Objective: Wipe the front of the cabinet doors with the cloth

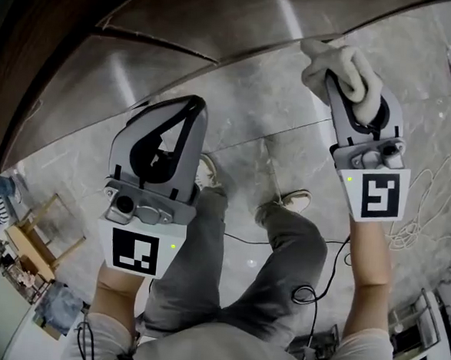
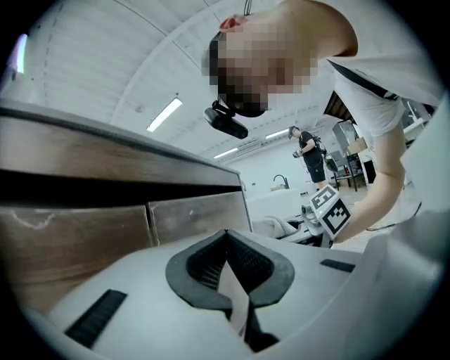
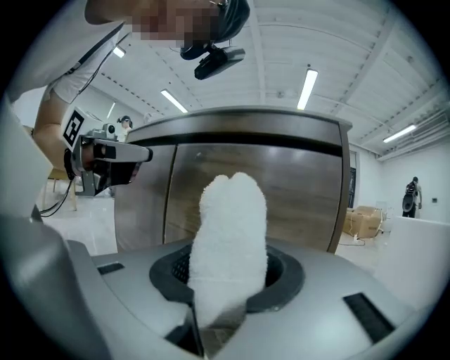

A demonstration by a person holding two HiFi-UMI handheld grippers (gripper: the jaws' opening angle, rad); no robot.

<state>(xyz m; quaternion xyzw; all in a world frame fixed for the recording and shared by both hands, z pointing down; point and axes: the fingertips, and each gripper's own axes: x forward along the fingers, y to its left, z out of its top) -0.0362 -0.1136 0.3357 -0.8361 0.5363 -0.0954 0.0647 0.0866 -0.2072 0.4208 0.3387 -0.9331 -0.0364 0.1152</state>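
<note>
The right gripper (image 1: 354, 84) has its fingers clamped on a fluffy white cloth (image 1: 347, 65). The cloth bulges out past the tips, up close to the lower edge of the brown wooden cabinet doors (image 1: 190, 19). Whether it actually touches the wood, I can't tell. The left gripper (image 1: 192, 108) hangs off to the side above the grey marble floor (image 1: 278, 94), its fingers closed tip to tip on nothing, aimed at the cabinet as well.

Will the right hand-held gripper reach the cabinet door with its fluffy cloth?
Probably yes. The right hand-held gripper is shut on the white cloth, which points straight at the cabinet door, close by, with nothing showing between them.
</note>
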